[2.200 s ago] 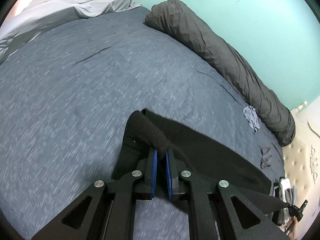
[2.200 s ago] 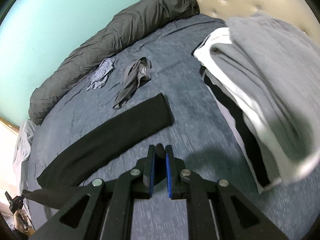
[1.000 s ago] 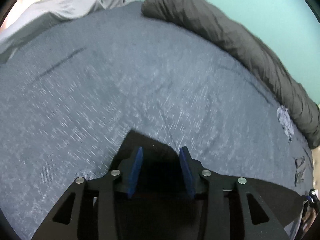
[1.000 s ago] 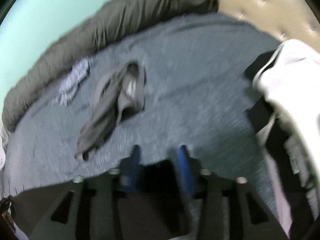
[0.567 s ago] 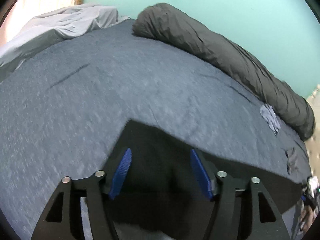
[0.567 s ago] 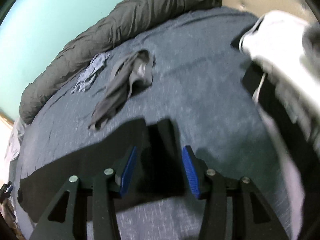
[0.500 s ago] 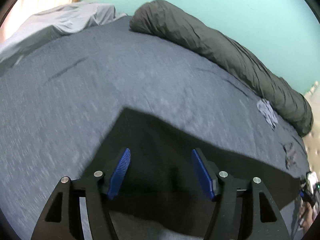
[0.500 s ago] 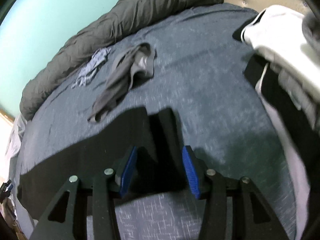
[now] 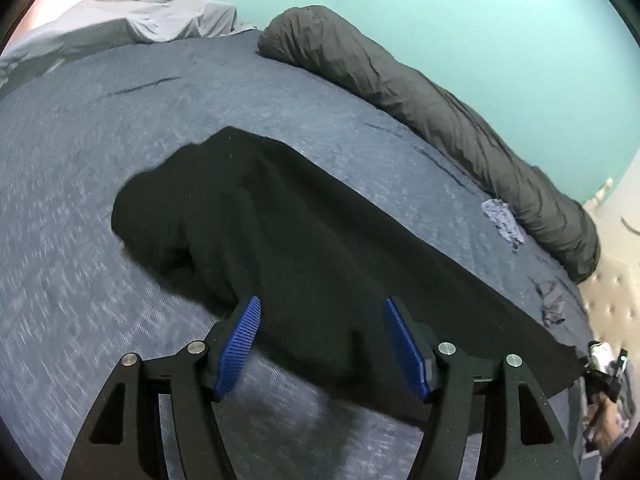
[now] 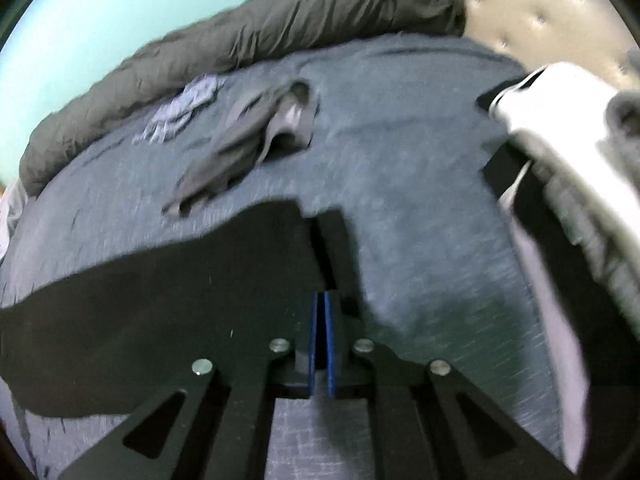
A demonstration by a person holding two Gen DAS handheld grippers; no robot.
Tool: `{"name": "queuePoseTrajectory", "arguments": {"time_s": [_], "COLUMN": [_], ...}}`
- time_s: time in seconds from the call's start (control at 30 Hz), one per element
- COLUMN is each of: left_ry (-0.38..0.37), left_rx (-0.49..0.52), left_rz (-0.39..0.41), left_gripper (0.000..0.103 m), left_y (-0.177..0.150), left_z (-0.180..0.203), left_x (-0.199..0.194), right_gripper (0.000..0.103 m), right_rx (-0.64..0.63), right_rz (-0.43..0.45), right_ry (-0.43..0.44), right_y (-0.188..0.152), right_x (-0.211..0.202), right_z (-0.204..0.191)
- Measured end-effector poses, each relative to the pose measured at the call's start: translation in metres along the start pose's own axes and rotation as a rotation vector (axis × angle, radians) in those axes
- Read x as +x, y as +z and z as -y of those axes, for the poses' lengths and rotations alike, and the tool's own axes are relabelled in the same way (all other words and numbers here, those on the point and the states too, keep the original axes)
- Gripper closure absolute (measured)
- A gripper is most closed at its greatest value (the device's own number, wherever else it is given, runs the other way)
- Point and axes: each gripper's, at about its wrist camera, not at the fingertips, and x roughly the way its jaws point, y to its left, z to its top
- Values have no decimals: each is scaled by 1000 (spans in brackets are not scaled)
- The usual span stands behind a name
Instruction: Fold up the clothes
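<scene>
No legible text, labels, brand marks, numbers or signs in either wrist view. Fabric surfaces and gripper parts carry no readable print; the right wrist view is motion-blurred, so any fine marking there cannot be resolved.

Right gripper [image 10: 320, 320], blue fingers [image 10: 329, 344] pressed together, pinches the black garment [image 10: 160, 312] on a blue-grey bed [image 10: 420, 152]; grey clothing [image 10: 248, 136] lies beyond.
</scene>
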Motion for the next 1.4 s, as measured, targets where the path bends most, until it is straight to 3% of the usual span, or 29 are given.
{"name": "queuePoseTrajectory", "arguments": {"time_s": [0.07, 0.23, 0.33, 0.4, 0.53, 0.6, 0.63, 0.67, 1.0, 1.2, 1.4], "left_ry": [-11, -25, -24, -20, -20, -34, -33, -32, -31, -79, -111], "left_rx": [-10, -4, -19, -27, -42, -56, -57, -59, -153, -204, -291], "left_rz": [5, -32, -47, -45, -54, -71, -72, -72, -37, -64, -44], "left_gripper": [35, 35, 35, 35, 35, 35, 35, 35, 35, 35, 35], "left_y": [-7, -23, -27, -27, -26, -27, -29, -30, -19, -14, -2], "left_z": [-1, -5, -13, -16, -21, -23, -24, -25, -65, -84, -111], "left_x": [-3, 4, 9, 10, 14, 18, 19, 19, 6, 12, 9], "right_gripper": [100, 103, 102, 102, 99, 76, 55, 49, 48, 48, 48], "right_rx": [1, -12, 91, 89, 7, -30, -46, -70, -351, -419, -417], "right_rz": [14, -89, -56, -16, 24, 36, 25, 15, -84, -151, -149], "right_ry": [-24, -187, -166, -139, -67, -29, -6, 27, 266, 309, 347], "right_y": [7, 2, -8, -9, -1, 3, 3, 3, -19, -34, -59], "right_x": [-4, 18, 11, 0, -15, -22, -22, -22, -4, 20, 17], "right_z": [2, 8, 25, 19, -31, -58, -74, -95, -305, -368, -388]}}
